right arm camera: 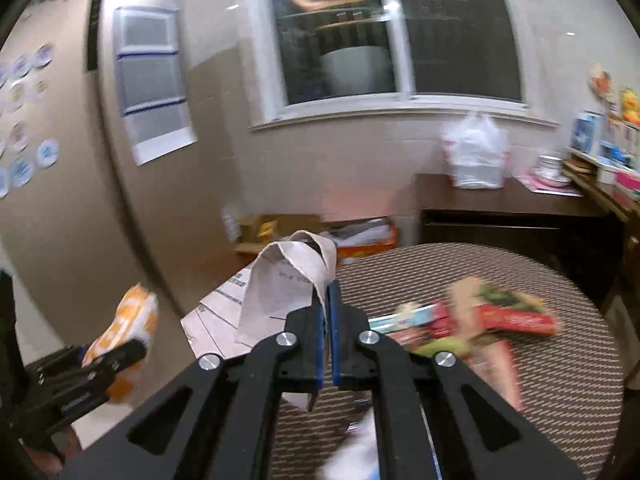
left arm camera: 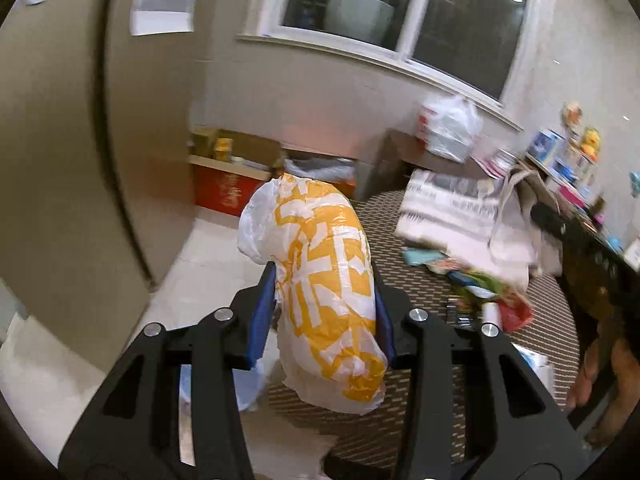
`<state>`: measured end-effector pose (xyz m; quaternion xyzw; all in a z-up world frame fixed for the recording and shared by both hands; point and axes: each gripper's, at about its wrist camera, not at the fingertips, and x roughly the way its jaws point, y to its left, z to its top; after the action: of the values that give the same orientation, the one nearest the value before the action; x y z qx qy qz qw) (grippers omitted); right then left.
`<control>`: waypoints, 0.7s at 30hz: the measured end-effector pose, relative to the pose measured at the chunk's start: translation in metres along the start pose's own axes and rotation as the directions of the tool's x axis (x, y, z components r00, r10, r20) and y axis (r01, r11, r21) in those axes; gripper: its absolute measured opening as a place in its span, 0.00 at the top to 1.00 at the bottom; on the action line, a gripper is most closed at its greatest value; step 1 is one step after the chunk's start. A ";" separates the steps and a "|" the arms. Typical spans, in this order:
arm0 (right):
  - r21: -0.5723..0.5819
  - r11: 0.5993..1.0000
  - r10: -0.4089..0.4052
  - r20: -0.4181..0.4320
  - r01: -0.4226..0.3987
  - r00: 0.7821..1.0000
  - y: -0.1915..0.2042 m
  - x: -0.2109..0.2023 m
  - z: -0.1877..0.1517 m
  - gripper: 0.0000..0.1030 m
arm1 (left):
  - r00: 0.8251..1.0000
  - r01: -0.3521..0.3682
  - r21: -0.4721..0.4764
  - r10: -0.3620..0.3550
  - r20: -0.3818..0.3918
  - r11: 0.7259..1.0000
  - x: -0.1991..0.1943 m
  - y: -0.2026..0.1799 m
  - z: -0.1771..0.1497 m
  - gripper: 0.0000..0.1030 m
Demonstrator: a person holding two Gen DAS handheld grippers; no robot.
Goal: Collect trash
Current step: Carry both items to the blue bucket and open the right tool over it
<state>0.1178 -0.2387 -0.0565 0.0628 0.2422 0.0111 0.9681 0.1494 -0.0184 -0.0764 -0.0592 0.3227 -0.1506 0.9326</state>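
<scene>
My left hand-held gripper (left arm camera: 326, 312) points forward and slightly down past the edge of the round tabletop (left arm camera: 552, 320), with pale floor tiles (left arm camera: 208, 256) below it on the left. Its blue-padded fingers (left arm camera: 262, 312) are set fairly wide and clamp an orange-and-white plastic bag (left arm camera: 320, 280) between them. The bag bulges up above the fingertips and hangs down below them, near the tabletop's edge.

My right hand-held gripper (right arm camera: 327, 304) is raised above the tabletop (right arm camera: 560, 400) and aimed toward the window wall. Its fingers are drawn almost together, pinching a strip of white printed paper (right arm camera: 280, 288). The paper loops up over the fingertips, spreads out to the left, and a short end sticks out below the pads.

In the right wrist view, the left hand-held gripper (right arm camera: 120, 354) sits low on the left, with the orange-and-white bag (right arm camera: 132, 320) in its grip, well apart from the paper.

On the tabletop to the right of the right gripper lies a blurred scatter of colourful wrappers and packets (right arm camera: 480, 320). In the left wrist view, folded newspaper (left arm camera: 448, 208) lies further back on the tabletop, and a white plastic bag (left arm camera: 452, 128) stands on a dark cabinet (right arm camera: 500, 220) under the window (left arm camera: 400, 12).
</scene>
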 end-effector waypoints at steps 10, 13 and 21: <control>-0.126 0.979 0.125 -0.240 -0.159 0.963 0.137 0.105 -0.066 0.96 | 0.980 -0.168 -0.130 0.151 -0.133 0.977 0.030 0.117 -0.034 0.59; -0.149 0.976 0.110 -0.287 -0.157 0.952 0.159 0.137 -0.081 0.96 | 0.968 -0.195 -0.159 0.164 -0.188 0.968 0.051 0.145 -0.046 0.59; -0.075 0.977 0.155 -0.396 -0.200 0.905 0.190 0.238 -0.126 0.63 | 0.942 -0.239 -0.194 0.178 -0.286 0.951 0.097 0.199 -0.068 0.59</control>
<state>0.2702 -0.0229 -0.2536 0.0258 0.4212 0.1251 0.8980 0.2278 0.1386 -0.2280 -0.1096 0.4637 -0.0191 0.8790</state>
